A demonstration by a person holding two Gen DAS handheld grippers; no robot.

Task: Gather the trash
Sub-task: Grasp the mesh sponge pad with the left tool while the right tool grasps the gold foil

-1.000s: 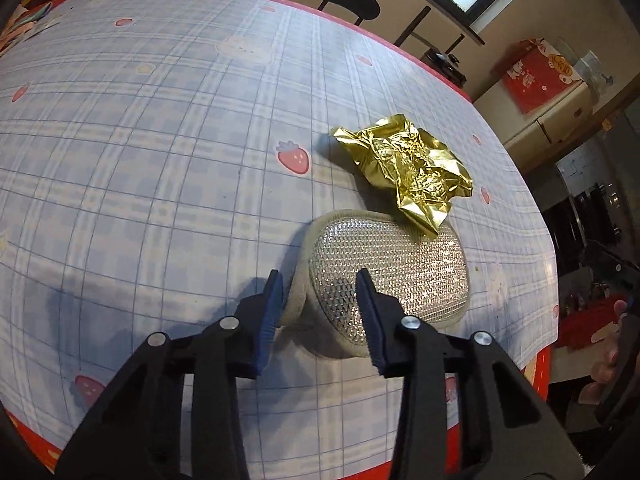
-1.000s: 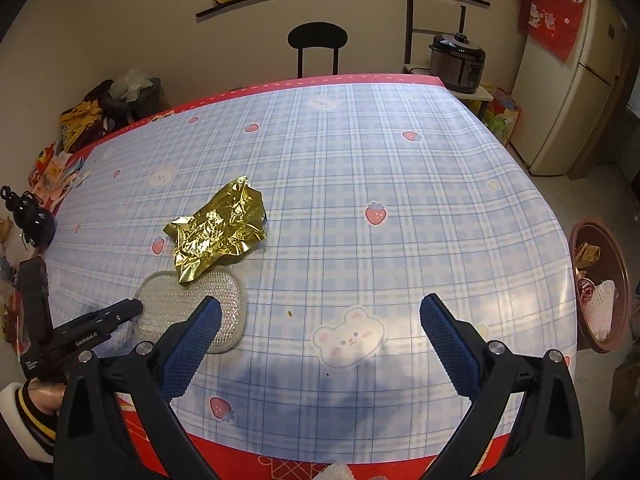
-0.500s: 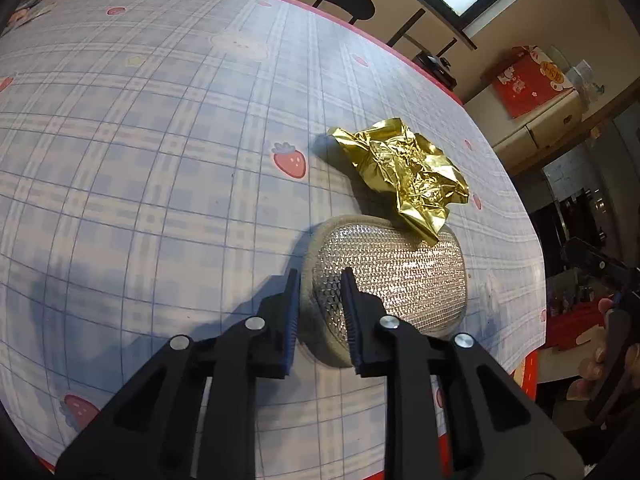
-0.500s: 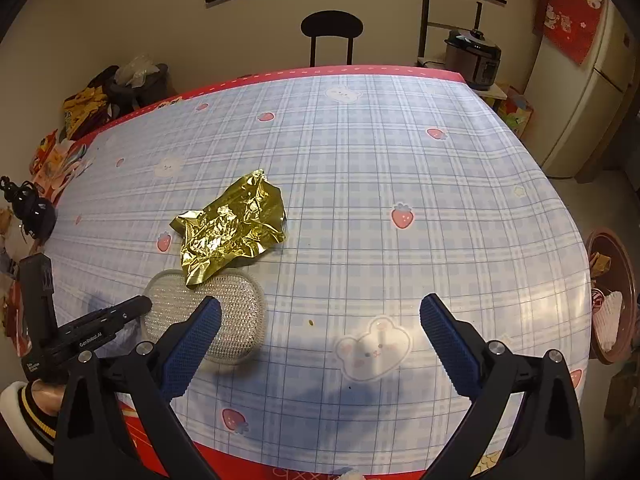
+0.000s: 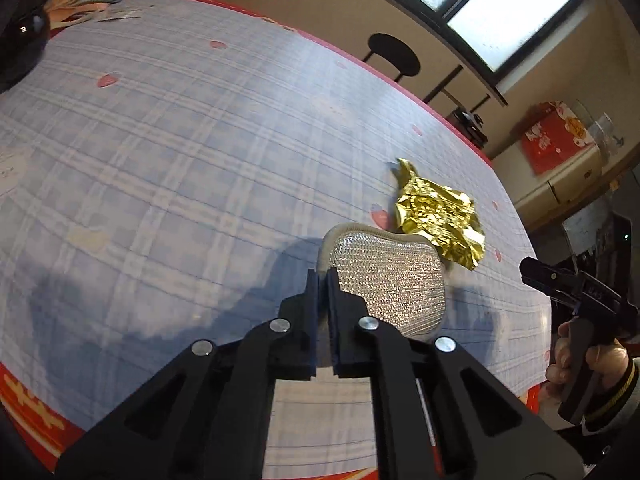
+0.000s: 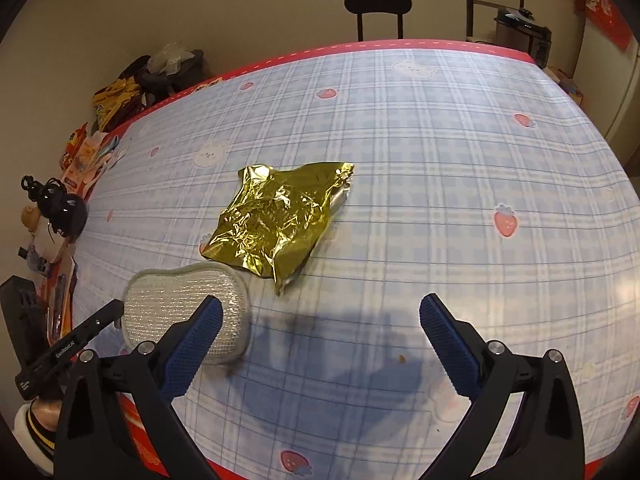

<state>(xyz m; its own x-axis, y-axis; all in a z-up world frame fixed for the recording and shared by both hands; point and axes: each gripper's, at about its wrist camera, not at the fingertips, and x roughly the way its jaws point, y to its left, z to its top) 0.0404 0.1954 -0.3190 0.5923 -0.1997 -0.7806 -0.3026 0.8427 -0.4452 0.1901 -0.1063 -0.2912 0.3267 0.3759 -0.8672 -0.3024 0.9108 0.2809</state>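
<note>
Black left gripper [image 5: 323,280], blue-padded jaws, silver screws, striped cuff [image 6: 34,426]

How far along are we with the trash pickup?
Done: nothing collected yet; both pieces lie on the table. In hand: the left tool has just been closing and now pinches the silver mesh pad by its near edge. Left: the gold foil wrapper lies untouched ahead of the open right tool; then both need binning.

Scouring pad's [image 6: 176,304] corner behind right gripper [image 6: 320,320]
</note>
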